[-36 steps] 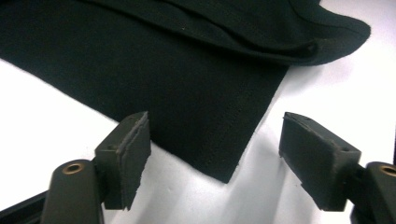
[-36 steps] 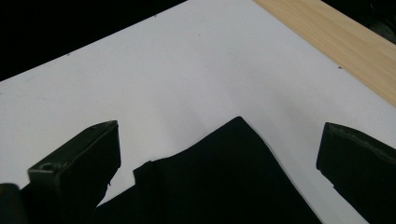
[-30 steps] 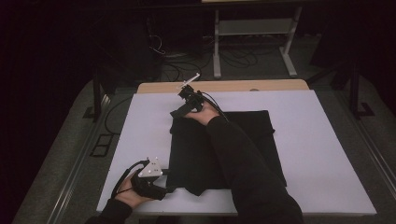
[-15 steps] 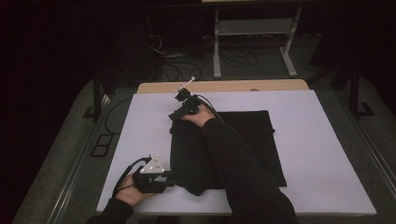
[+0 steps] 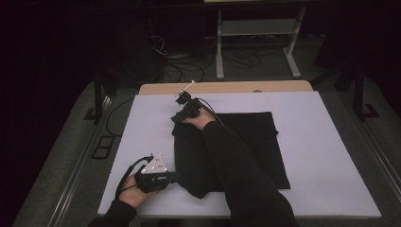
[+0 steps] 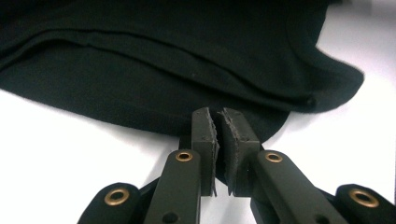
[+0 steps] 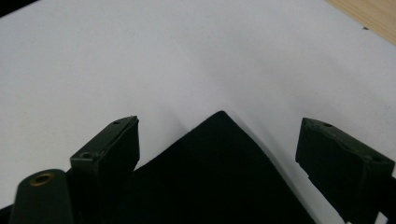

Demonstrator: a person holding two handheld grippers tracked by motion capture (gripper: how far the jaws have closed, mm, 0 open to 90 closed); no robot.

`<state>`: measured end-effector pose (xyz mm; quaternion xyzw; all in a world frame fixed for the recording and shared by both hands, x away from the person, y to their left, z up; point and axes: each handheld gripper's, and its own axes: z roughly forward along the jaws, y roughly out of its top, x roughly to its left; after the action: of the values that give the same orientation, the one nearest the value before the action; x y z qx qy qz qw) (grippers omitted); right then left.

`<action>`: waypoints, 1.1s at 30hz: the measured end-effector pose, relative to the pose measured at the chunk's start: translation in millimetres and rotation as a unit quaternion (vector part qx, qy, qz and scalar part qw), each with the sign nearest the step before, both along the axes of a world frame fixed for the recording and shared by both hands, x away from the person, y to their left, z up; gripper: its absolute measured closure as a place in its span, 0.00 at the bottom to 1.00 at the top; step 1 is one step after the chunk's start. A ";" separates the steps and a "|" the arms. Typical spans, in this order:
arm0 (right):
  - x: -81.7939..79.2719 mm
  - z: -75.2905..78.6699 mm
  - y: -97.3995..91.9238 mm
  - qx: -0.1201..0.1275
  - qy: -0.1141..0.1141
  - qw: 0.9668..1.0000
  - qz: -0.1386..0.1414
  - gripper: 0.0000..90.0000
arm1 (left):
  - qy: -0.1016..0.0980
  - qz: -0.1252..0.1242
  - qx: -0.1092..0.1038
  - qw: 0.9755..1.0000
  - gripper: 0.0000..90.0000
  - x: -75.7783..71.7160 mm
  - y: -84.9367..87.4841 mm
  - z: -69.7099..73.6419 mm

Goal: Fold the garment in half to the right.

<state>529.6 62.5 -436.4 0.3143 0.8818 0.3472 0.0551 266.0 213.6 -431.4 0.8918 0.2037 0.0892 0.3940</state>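
Black cloth (image 5: 246, 142) flat on white table (image 5: 321, 156), hem pinched by left tongs (image 6: 218, 140), corner between spread right tongs (image 7: 215, 149).

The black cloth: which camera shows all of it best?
The high view: there the whole black cloth lies spread on the white table, partly under a sleeve. The left gripper view gives a close look at its hem, pinched by the left hand-held gripper. The right gripper view shows one corner.

I see the black garment (image 6: 187, 60) as matt, soft knit cloth with stitched seams, lying on a smooth matt white table cover (image 5: 331, 156). My left gripper's pads (image 6: 233, 135) look rough, worn rubber, with brass-coloured rivets; a bare wood edge (image 5: 227, 87) shows beyond.
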 end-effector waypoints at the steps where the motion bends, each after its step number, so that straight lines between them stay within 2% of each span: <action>1: 0.6 -1.4 0.3 -0.003 -0.002 1.000 -0.001 0.14 | -0.002 0.001 -0.002 1.000 0.92 -0.1 -0.1 0.6; 3: 1.4 -3.9 0.7 -0.010 -0.003 1.000 -0.006 0.15 | -0.003 0.002 -0.008 1.000 0.92 0.0 0.1 1.6; 8: 1.5 -8.8 1.4 -0.027 -0.005 0.999 -0.027 0.29 | -0.006 0.004 -0.021 1.000 0.92 0.5 0.7 4.0; 9: 1.4 -8.3 1.4 -0.030 -0.009 0.999 -0.030 0.34 | -0.007 0.004 -0.023 1.000 0.92 0.4 0.4 4.3; 11: 1.1 -6.4 0.7 -0.024 -0.007 0.999 -0.031 0.50 | -0.007 0.004 -0.026 1.000 0.93 0.5 0.2 4.7; 13: -0.1 -5.1 1.8 -0.014 0.003 0.999 -0.041 0.60 | -0.007 0.005 -0.029 1.000 0.92 0.8 0.3 5.1; 17: -0.5 -3.4 0.2 -0.019 0.012 0.999 -0.025 0.84 | -0.002 0.008 -0.042 0.999 0.92 1.9 1.8 6.1; 19: -1.5 -1.6 0.3 -0.024 0.017 0.999 -0.024 0.91 | -0.001 0.007 -0.045 0.999 0.93 2.4 1.7 6.1; 21: -2.8 0.2 0.1 -0.031 0.016 0.999 -0.019 0.93 | 0.000 0.009 -0.050 0.999 0.93 2.1 1.5 6.1; 23: -4.6 3.3 -1.3 -0.027 0.019 0.999 -0.018 0.94 | 0.001 0.010 -0.056 0.998 0.93 2.5 1.8 6.6; 25: -5.9 6.7 -3.5 -0.021 0.019 0.999 -0.017 0.94 | 0.002 0.012 -0.061 0.998 0.93 2.5 1.9 6.9; 33: -15.2 22.9 -18.2 0.011 0.016 1.000 -0.013 0.94 | -0.002 0.009 -0.059 0.998 0.93 3.4 2.0 9.6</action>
<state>514.4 44.3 -413.5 0.3323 0.8744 0.3511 0.0418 269.4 215.6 -421.8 0.8652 0.2157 0.0818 0.4453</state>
